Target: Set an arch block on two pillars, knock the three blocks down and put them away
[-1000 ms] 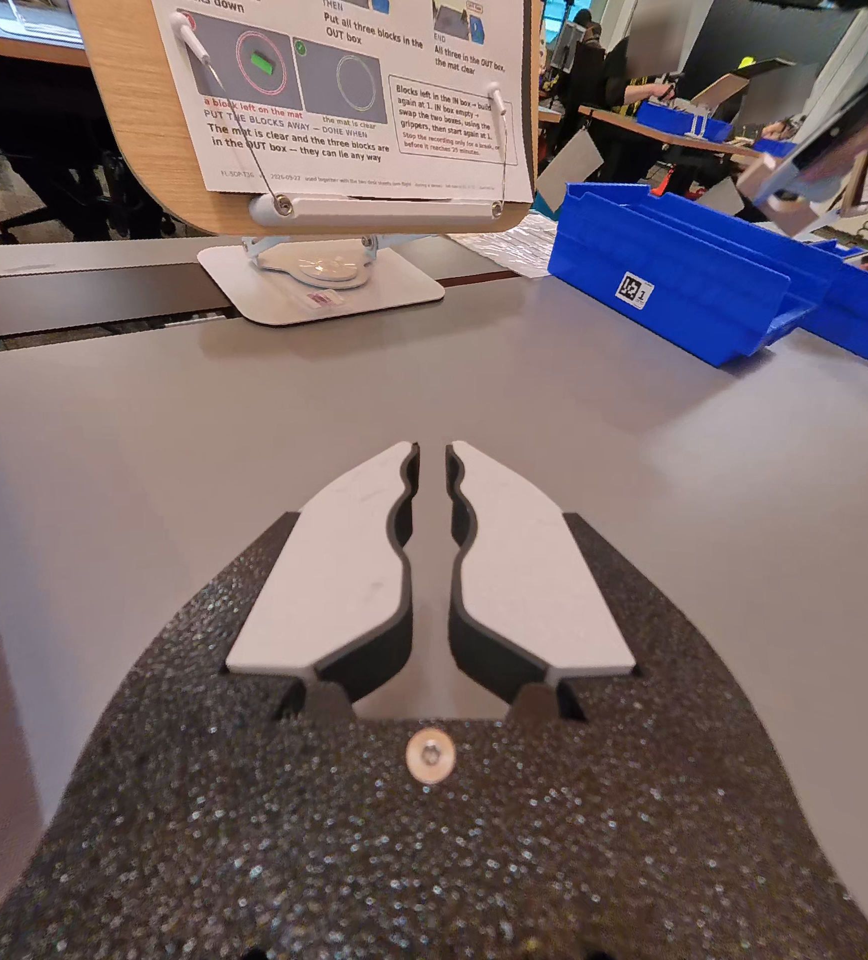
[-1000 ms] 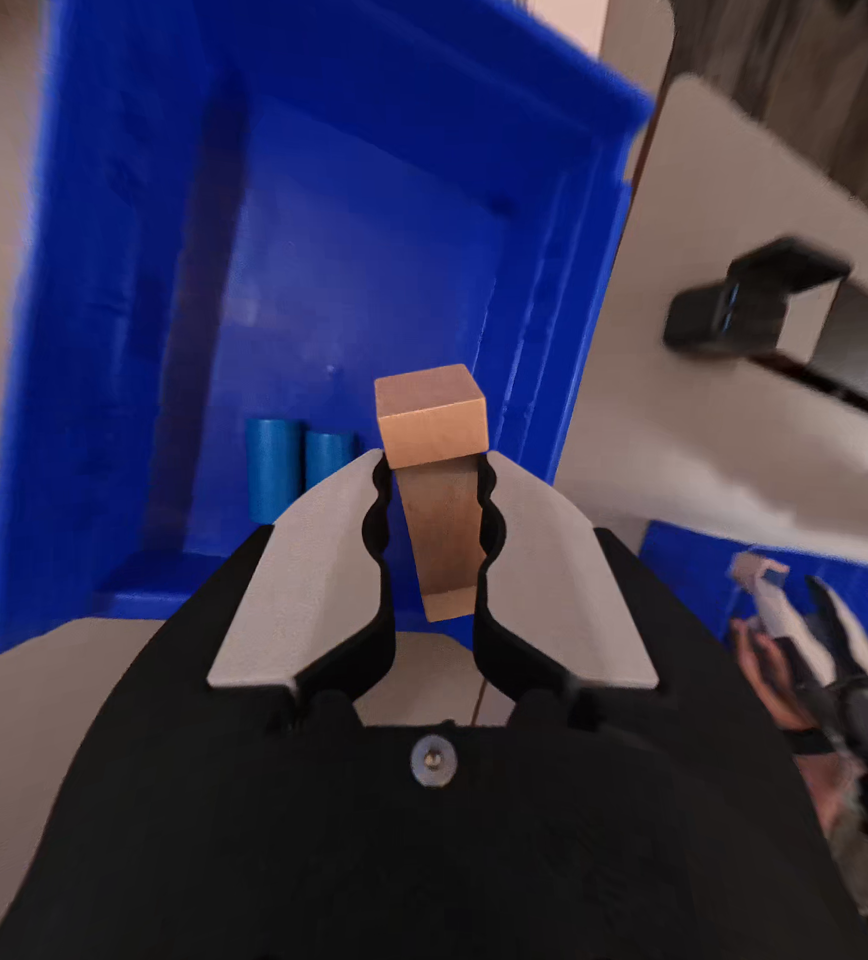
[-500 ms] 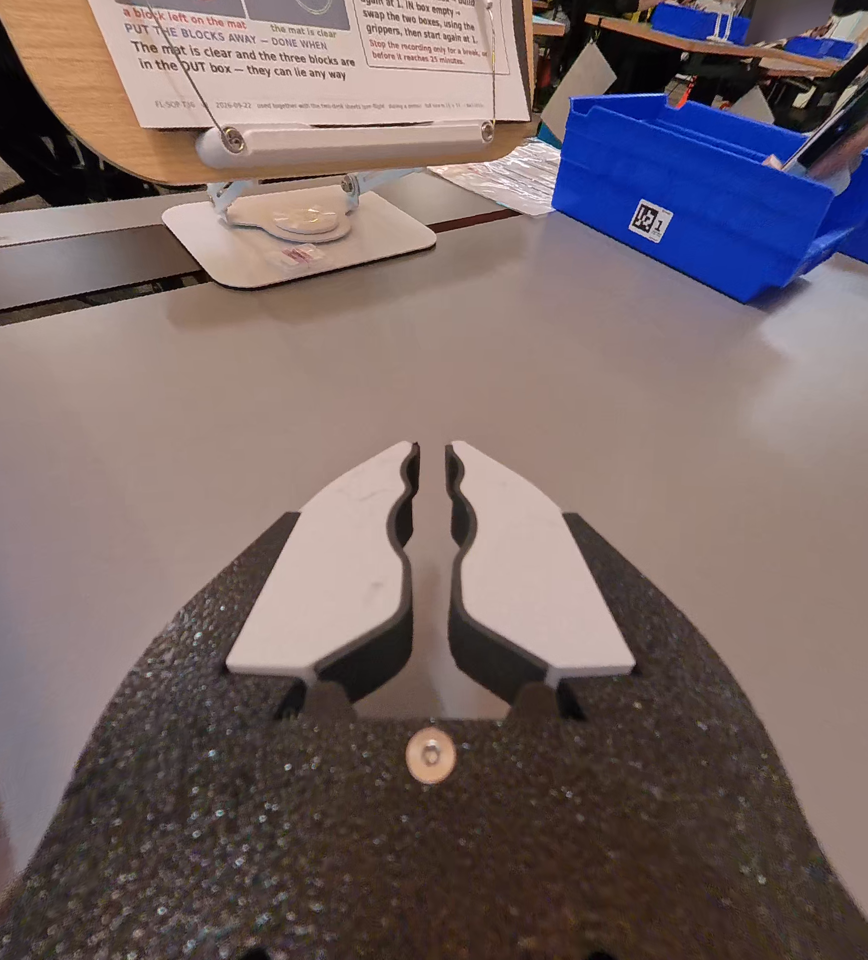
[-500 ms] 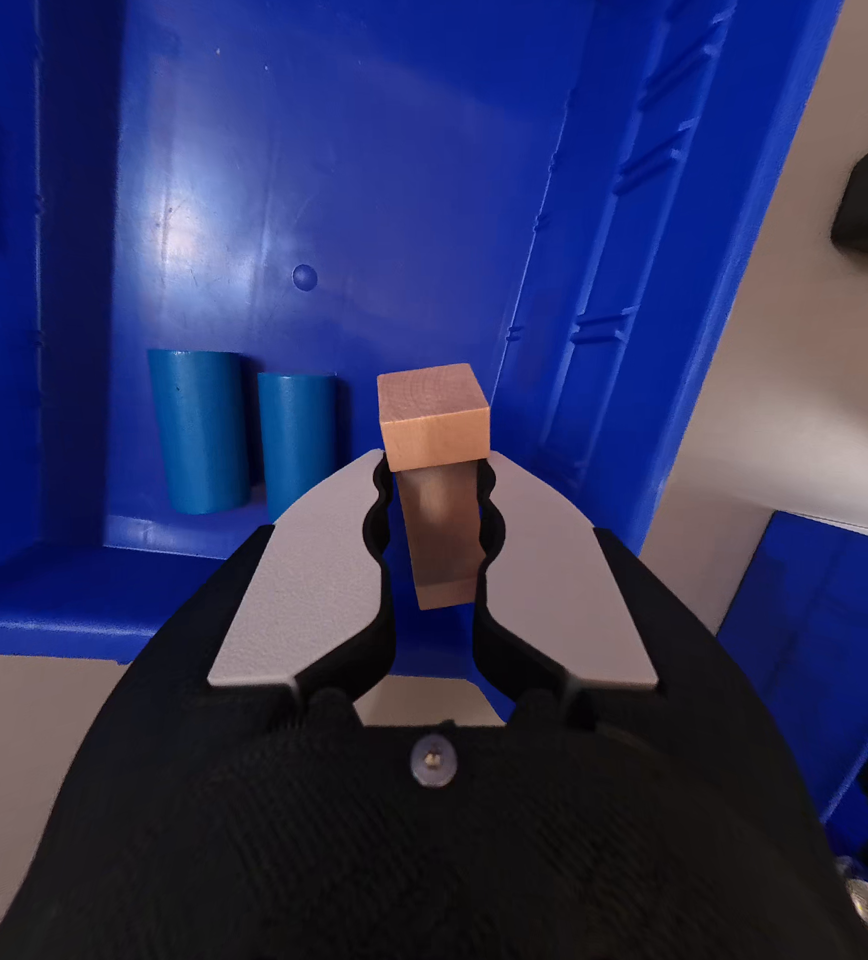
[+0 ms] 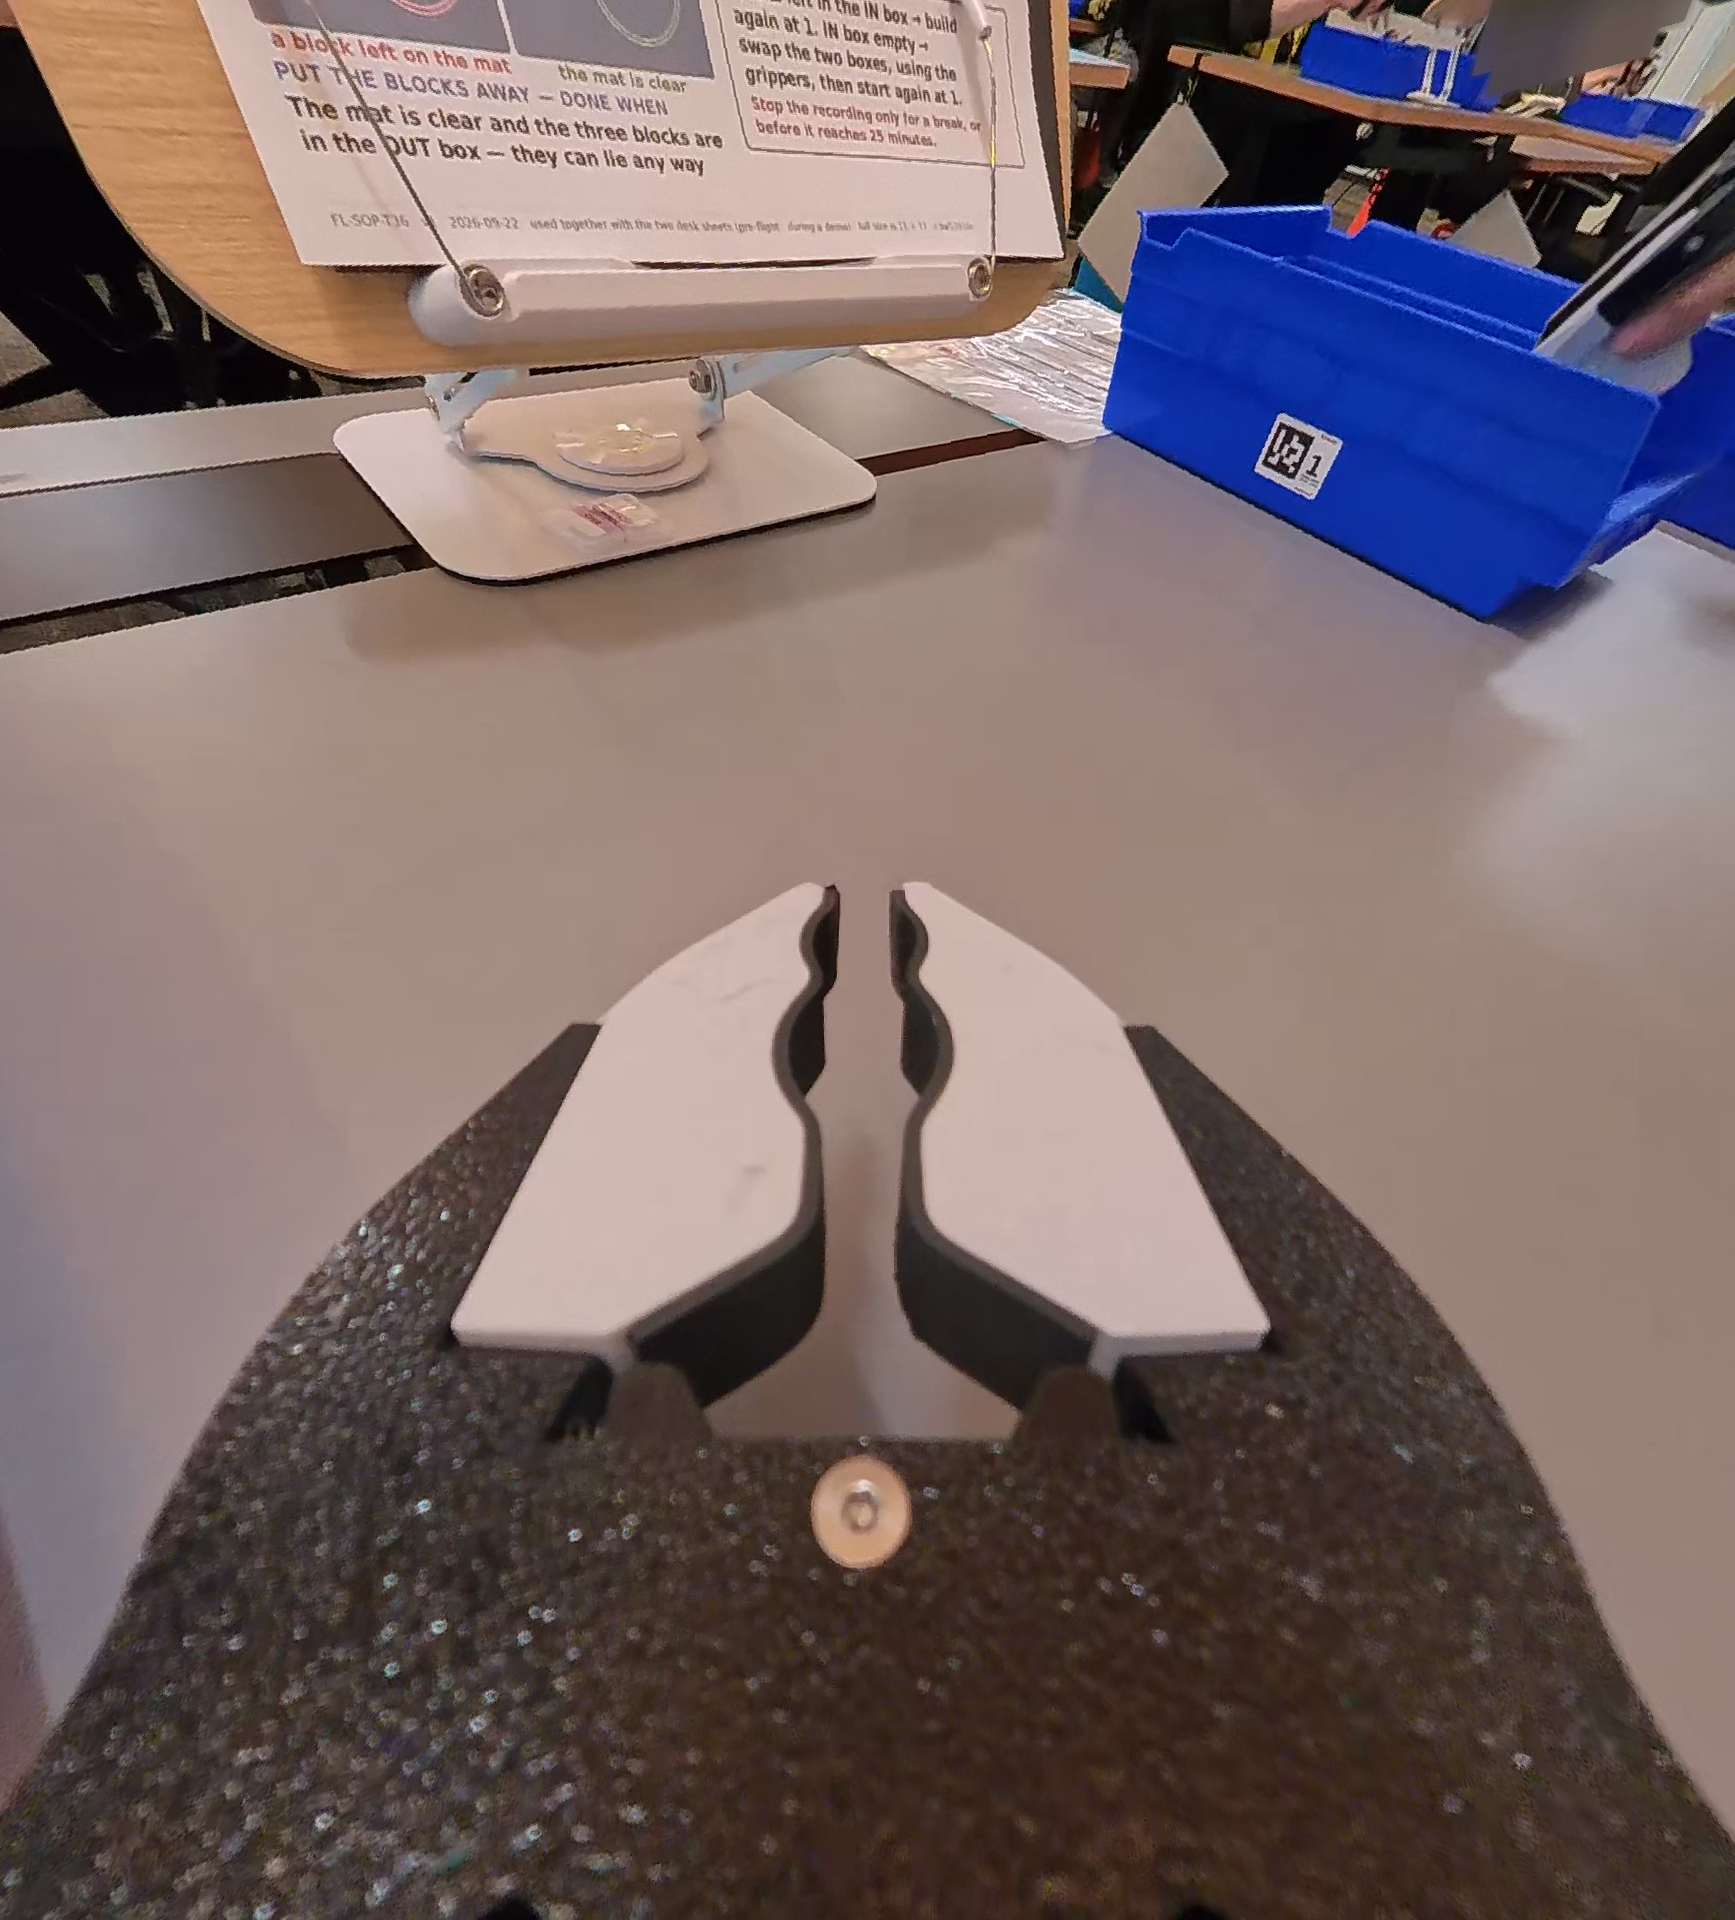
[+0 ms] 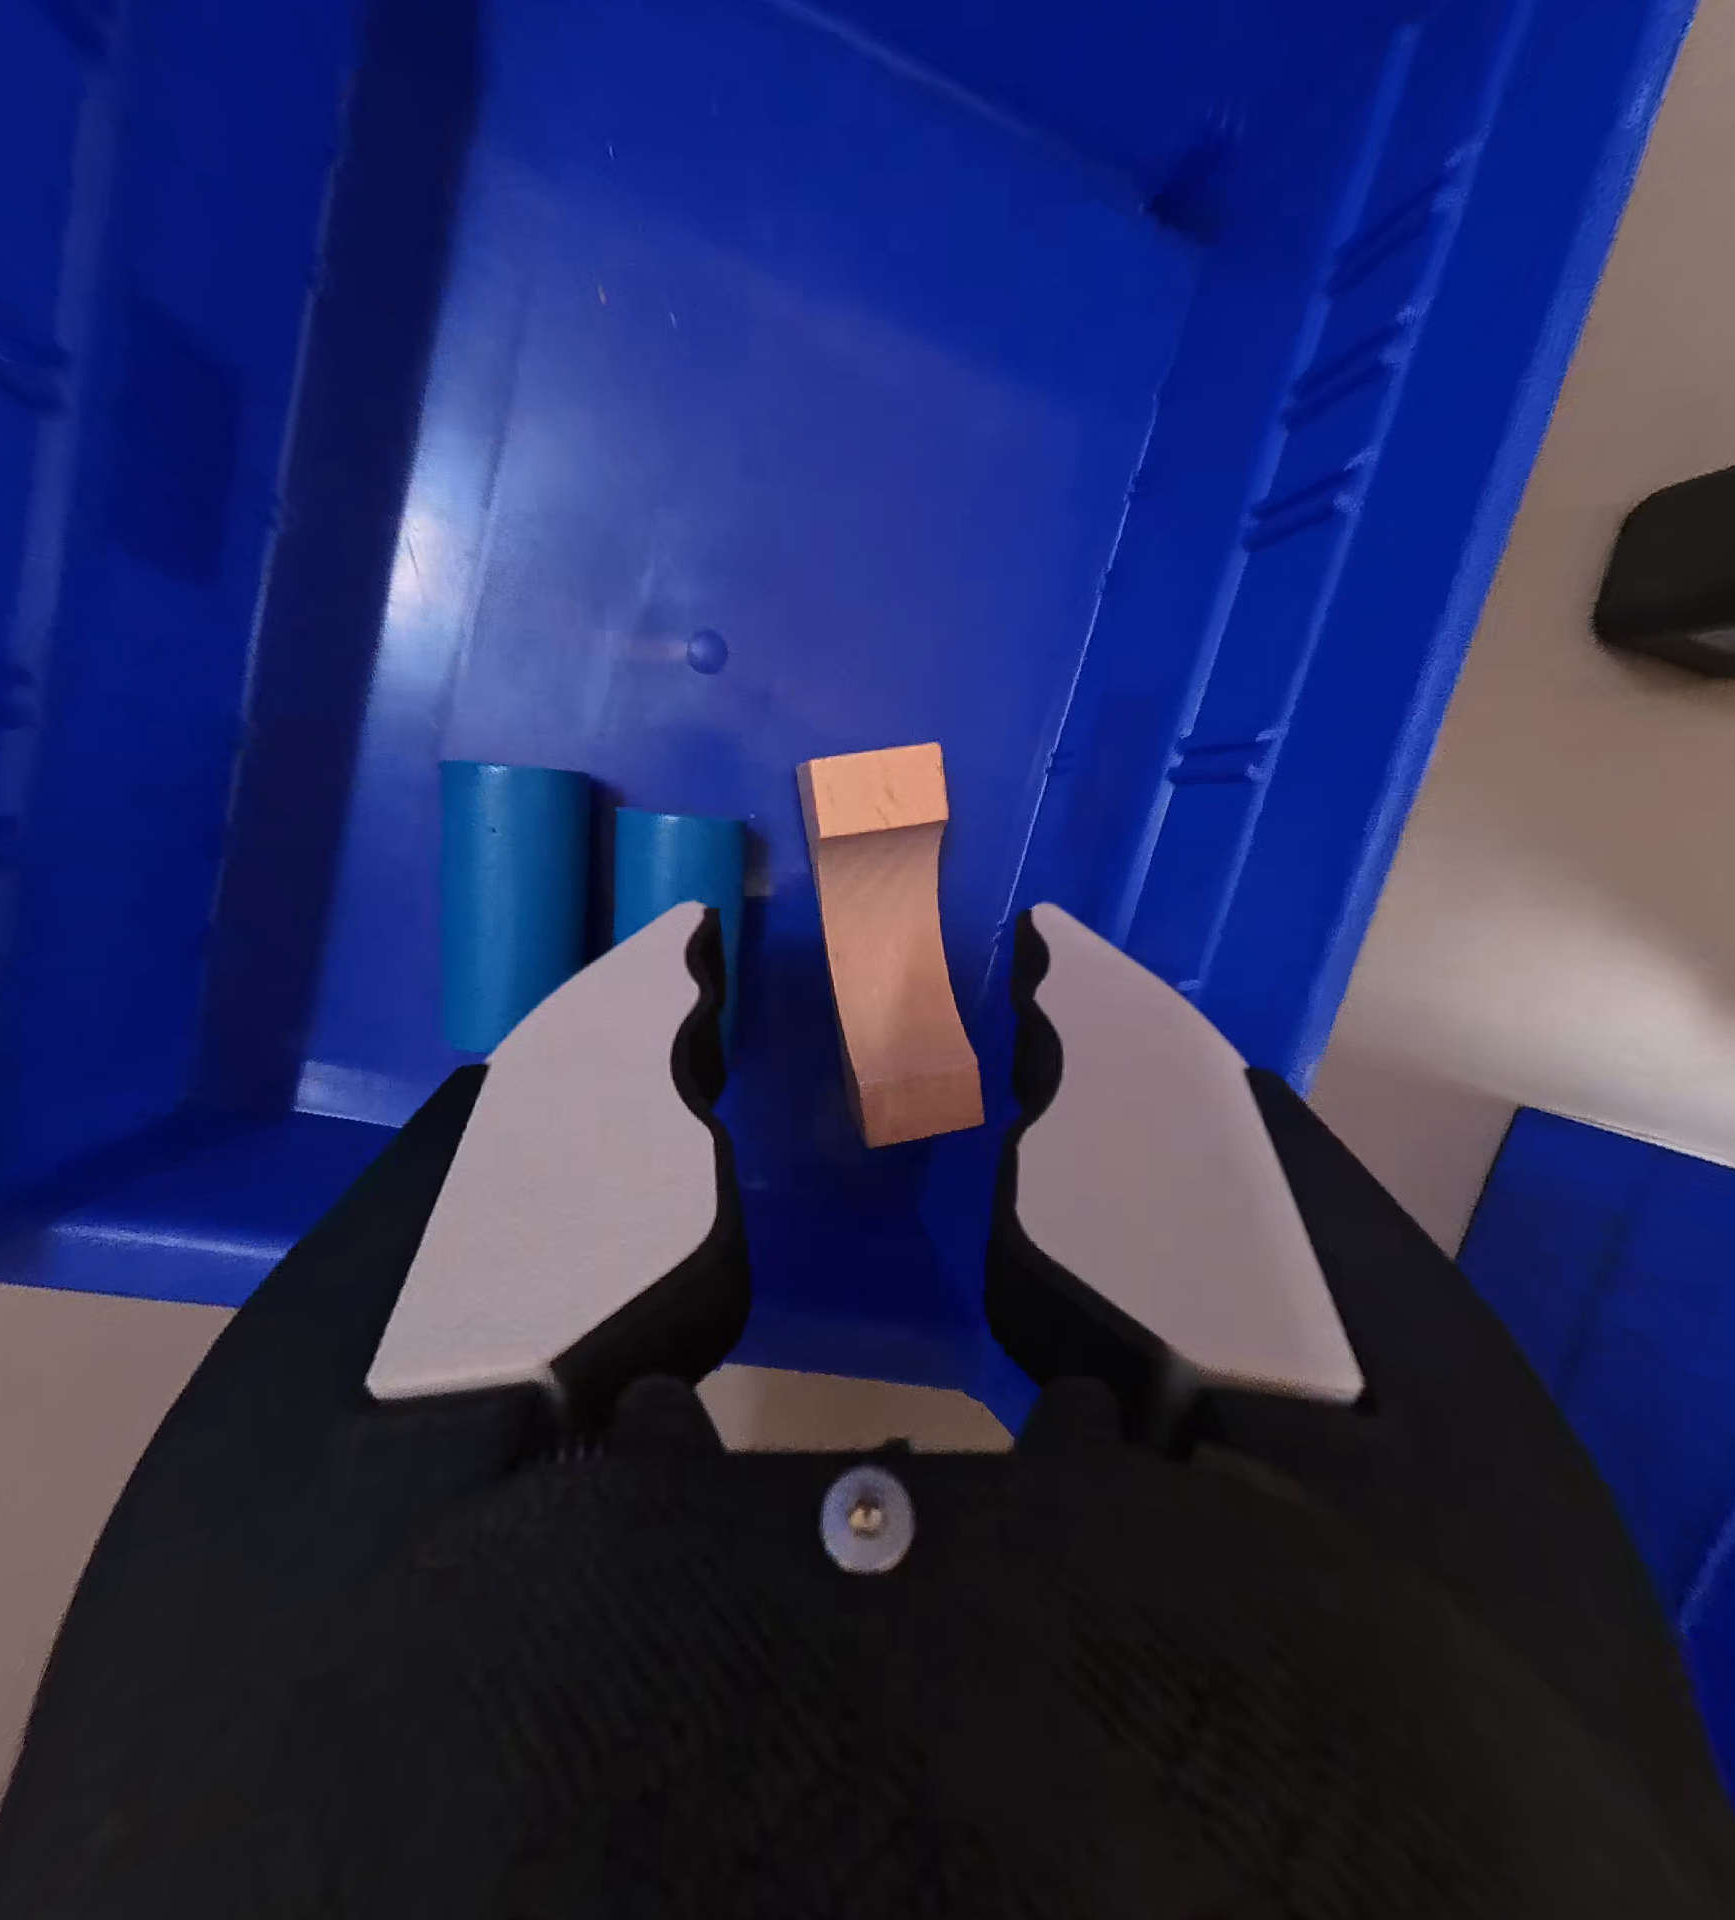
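Observation:
My right gripper (image 6: pixel 868 920) is open over a blue bin (image 6: pixel 1258 644). A curved plain wooden block (image 6: pixel 889 935) lies in the bin between the spread fingers, free of both. Two blue cylinders (image 6: pixel 515 894) lie side by side to its left on the bin floor. My left gripper (image 5: pixel 863 896) is shut and empty, low over the grey table (image 5: pixel 1258 883). The blue bin (image 5: pixel 1382 416) shows at the far right in the left wrist view, with the right gripper (image 5: pixel 1663 281) and a hand over it.
A wooden document stand (image 5: pixel 624 457) with a printed sheet stands at the table's back. A second blue bin (image 6: pixel 1673 1351) sits to the right of the first. A black device (image 6: pixel 1715 582) lies on the table at the far right. People sit at desks behind. My hands' fingertips stand some 60 centimetres from each other.
My right gripper has opened and let go of the wooden block, which now lies in the bin. The left gripper has shifted a little and stays shut.

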